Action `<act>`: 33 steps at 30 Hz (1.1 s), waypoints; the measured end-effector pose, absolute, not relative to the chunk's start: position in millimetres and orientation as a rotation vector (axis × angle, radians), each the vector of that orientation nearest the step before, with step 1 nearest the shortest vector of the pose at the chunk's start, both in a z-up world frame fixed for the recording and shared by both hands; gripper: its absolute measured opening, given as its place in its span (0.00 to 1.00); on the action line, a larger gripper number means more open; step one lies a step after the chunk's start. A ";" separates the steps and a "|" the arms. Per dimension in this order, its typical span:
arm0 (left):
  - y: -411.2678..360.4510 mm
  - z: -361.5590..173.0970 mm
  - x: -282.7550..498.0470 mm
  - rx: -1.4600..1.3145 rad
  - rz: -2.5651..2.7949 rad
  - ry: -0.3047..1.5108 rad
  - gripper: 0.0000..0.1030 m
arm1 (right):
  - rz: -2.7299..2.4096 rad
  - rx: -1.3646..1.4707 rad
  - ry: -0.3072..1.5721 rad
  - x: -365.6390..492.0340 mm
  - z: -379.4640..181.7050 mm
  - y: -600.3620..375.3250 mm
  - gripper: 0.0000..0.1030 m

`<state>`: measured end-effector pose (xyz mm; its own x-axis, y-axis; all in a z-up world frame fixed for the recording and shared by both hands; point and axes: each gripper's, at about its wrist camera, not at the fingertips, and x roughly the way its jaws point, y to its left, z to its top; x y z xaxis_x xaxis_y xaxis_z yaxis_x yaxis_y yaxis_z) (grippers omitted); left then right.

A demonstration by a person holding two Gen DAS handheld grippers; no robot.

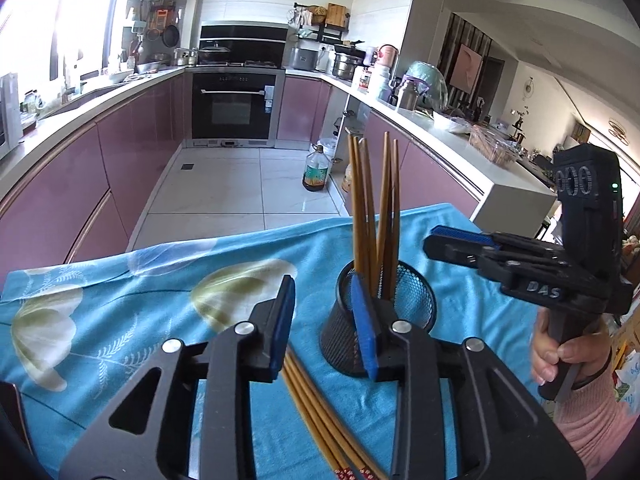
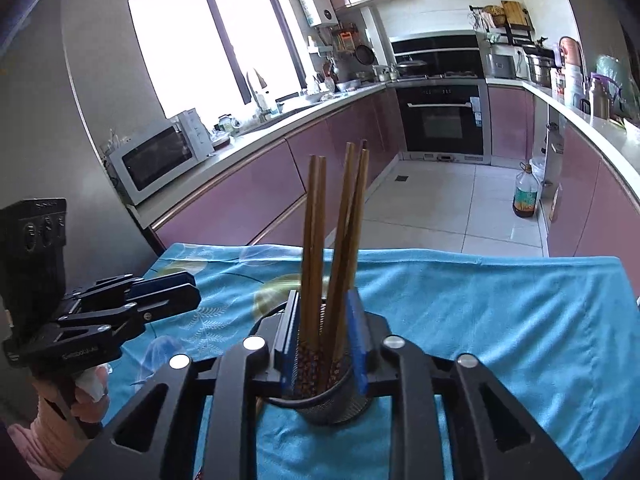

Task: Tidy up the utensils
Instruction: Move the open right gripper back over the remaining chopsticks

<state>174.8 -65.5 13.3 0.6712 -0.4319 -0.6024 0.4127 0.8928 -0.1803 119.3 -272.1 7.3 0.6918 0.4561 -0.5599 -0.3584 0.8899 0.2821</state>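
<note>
- Chopsticks are the job here, and the cup is your landmark: four sticks stand in it, while a loose bunch lies flat on the cloth just beside its base, on the near left.
- In the left wrist view, your left gripper is spread wide and holds nothing; the loose bunch runs beneath the gap, and its right finger sits in front of the cup's wall.
- Same view: your right gripper hangs right of the cup, above the cloth; its fingers look nearly together, but I cannot tell for certain, and nothing shows between them.
- In the right wrist view, your right gripper frames the cup and standing sticks; touching or only lined up, I cannot tell.
- There your left gripper hovers left of the cup, seen side-on, so its gap does not show.
- My read: you are between picks. Next, drop the left gripper onto the loose bunch, pinch, tip upright and clear the rim.
</note>
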 end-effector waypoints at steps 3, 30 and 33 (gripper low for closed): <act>-55.5 6.0 164.5 -0.029 -0.454 0.691 0.32 | 0.492 0.147 0.642 101.9 11.9 -269.3 0.24; -33.4 -94.2 113.5 -0.038 -0.386 0.894 0.38 | 0.590 0.017 0.902 51.8 -93.2 -189.0 0.30; -35.8 -98.0 111.0 -0.044 -0.393 0.903 0.39 | 0.586 0.007 0.908 50.7 -95.9 -183.2 0.30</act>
